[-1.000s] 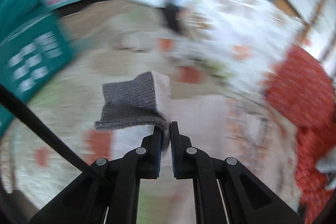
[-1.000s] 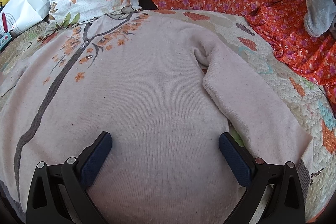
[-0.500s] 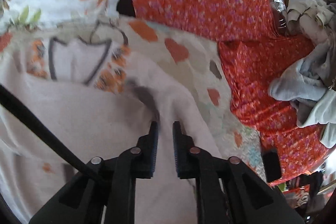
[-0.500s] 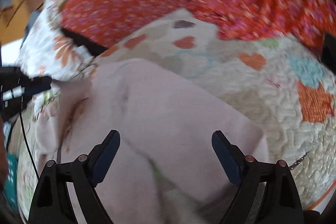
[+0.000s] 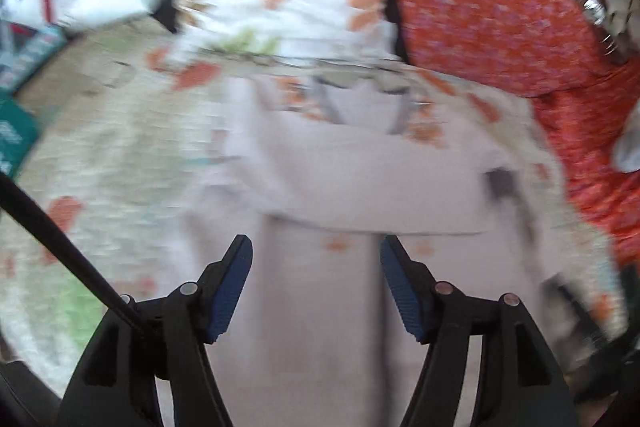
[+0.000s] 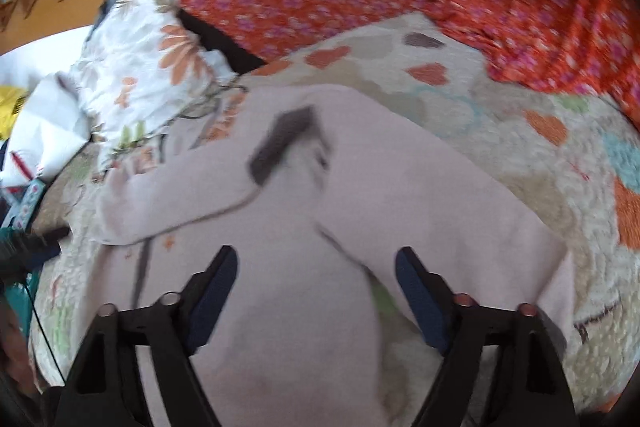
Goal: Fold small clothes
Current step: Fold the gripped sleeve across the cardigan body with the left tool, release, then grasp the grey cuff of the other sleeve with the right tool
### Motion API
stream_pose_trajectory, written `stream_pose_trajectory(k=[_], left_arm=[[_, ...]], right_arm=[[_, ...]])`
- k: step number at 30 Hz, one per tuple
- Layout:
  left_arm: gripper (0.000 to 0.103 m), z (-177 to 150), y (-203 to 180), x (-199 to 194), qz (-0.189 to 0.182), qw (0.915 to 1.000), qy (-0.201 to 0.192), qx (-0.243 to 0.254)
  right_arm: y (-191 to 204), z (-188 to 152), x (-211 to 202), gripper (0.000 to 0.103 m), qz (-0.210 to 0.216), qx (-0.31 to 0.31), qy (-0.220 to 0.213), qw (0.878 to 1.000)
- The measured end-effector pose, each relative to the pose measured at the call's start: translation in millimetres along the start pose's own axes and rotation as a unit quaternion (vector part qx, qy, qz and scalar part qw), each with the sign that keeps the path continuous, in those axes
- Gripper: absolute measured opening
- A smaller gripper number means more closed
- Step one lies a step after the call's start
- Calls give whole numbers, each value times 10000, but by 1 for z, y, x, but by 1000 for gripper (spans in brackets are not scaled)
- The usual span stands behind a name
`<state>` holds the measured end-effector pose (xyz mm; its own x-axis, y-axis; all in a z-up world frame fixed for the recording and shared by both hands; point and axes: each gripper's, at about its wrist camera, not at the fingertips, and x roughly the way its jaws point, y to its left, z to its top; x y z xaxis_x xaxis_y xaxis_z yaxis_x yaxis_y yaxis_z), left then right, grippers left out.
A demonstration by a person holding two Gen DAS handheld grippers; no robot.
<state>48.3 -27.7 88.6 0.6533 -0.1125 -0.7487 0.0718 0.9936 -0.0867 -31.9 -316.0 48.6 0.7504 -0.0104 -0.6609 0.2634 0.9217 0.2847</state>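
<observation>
While blurred, left shows sweater [image 5: 360,167] neckline.

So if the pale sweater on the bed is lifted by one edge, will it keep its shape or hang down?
The pale sweater will probably hang limp: its sleeve already lies folded across the body in soft curves. It looks like a light knit, so likely easy to lift. Pushed, it would probably bunch up on the quilt rather than slide.

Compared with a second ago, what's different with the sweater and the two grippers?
The left gripper let go of the grey sleeve cuff, which it had pinched shut; its fingers are opening, with nothing between them. That sleeve now lies folded across the pale pink sweater. The right gripper is closing a little, holding nothing. The sweater stays on the quilt.
</observation>
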Motion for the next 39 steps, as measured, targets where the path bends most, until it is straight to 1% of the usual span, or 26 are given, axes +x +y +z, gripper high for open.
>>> stream_pose_trajectory(k=[2,3,4,5,6,7,9,11,12,15,16,17,19,21,22,25,28,30,31,32,34,38,39], left_arm=[[65,-18,13,8,358,9993,-76,40],[65,-24,19,12,389,9992,-59,12],[65,-32,23,17,363,9993,-35,-35],[65,-38,27,21,313,9995,-11,-81],[65,-47,31,27,241,9996,41,-157],[65,-51,33,30,201,9995,89,-211],[66,-57,35,38,85,9993,227,-280],[68,-58,33,37,76,9996,159,-198],[69,-57,31,36,19,9997,133,-179],[71,-57,32,37,-113,9994,133,-282],[71,-57,33,38,-127,9993,139,-312],[71,-57,33,38,-139,9992,153,-336],[71,-56,34,39,-160,9990,171,-388],[71,-56,35,39,-170,9988,175,-428],[71,-55,35,39,-166,9987,181,-436],[71,-55,34,40,-125,9988,207,-431],[71,-55,32,40,-91,9989,227,-404],[71,-56,32,40,-101,9988,229,-420],[71,-56,32,39,-113,9987,228,-443],[71,-56,33,39,-126,9985,230,-472],[72,-56,33,40,-136,9983,227,-513],[72,-57,33,40,-92,9987,208,-453],[73,-57,33,40,-61,9989,197,-419]], right_arm=[[9,14,2,77,-57,-165,-84,9998],[13,21,4,75,-99,-231,-103,9996],[16,30,11,69,-110,-277,-52,9995],[17,36,16,65,-132,-280,9,9995],[19,44,29,59,-149,-260,155,9994],[20,49,37,57,-128,-223,263,9993],[23,58,63,57,-4,-50,581,9983],[28,63,87,57,2,-3,809,9967],[30,63,97,56,-84,-6,889,9960],[35,67,129,48,-386,0,1078,9934],[37,71,134,45,-468,-8,1025,9936],[37,76,136,39,-477,0,1015,9937],[43,89,142,8,-487,4,1082,9929],[48,98,135,1,-477,-33,1009,9937],[52,104,124,1,-492,-93,875,9949],[62,111,101,1,-773,-401,600,9944],[65,108,85,2,-1344,-1027,437,9846],[54,106,75,2,-1667,-1309,387,9765],[46,105,70,2,-1653,-1292,409,9769],[37,105,67,2,-1505,-1224,488,9798],[21,102,65,3,-1065,-963,777,9866],[15,93,77,3,-530,-642,1026,9912],[15,92,84,3,-313,-487,1106,9922]])
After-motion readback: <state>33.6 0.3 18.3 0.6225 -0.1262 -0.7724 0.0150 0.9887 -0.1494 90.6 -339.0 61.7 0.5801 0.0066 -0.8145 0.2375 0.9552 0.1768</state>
